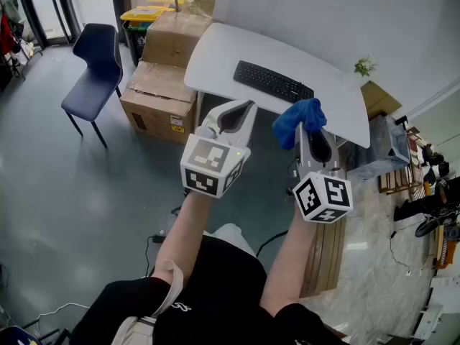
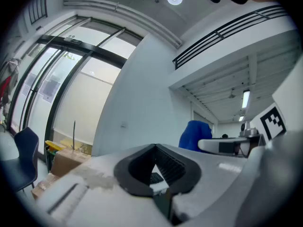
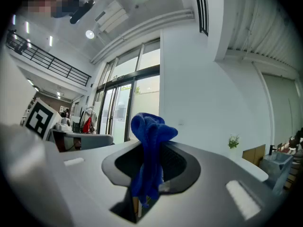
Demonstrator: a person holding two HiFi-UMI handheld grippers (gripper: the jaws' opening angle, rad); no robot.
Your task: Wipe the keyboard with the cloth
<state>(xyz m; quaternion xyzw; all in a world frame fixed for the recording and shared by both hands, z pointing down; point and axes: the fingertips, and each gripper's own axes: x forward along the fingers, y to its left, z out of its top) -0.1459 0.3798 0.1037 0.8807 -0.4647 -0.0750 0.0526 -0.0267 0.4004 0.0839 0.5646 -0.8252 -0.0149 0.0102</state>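
Observation:
A black keyboard (image 1: 273, 82) lies on the white table (image 1: 215, 56), ahead of both grippers. My right gripper (image 1: 310, 124) is shut on a blue cloth (image 1: 298, 119), which bunches up above its tips. In the right gripper view the cloth (image 3: 149, 141) hangs down between the closed jaws of the gripper (image 3: 151, 148). My left gripper (image 1: 238, 112) is held level beside it, shut with nothing in it. In the left gripper view a bit of the keyboard (image 2: 154, 178) shows through the gap behind the tips of the gripper (image 2: 156, 148), and the cloth (image 2: 194, 134) is at the right. Both grippers are short of the table.
Cardboard boxes (image 1: 162, 95) stand on the floor left of the table, with a dark blue chair (image 1: 93, 63) further left and a yellow-lidded bin (image 1: 144, 13) behind. A small plant (image 1: 365, 66) sits at the table's far right. A clear plastic box (image 1: 388, 149) stands on the right.

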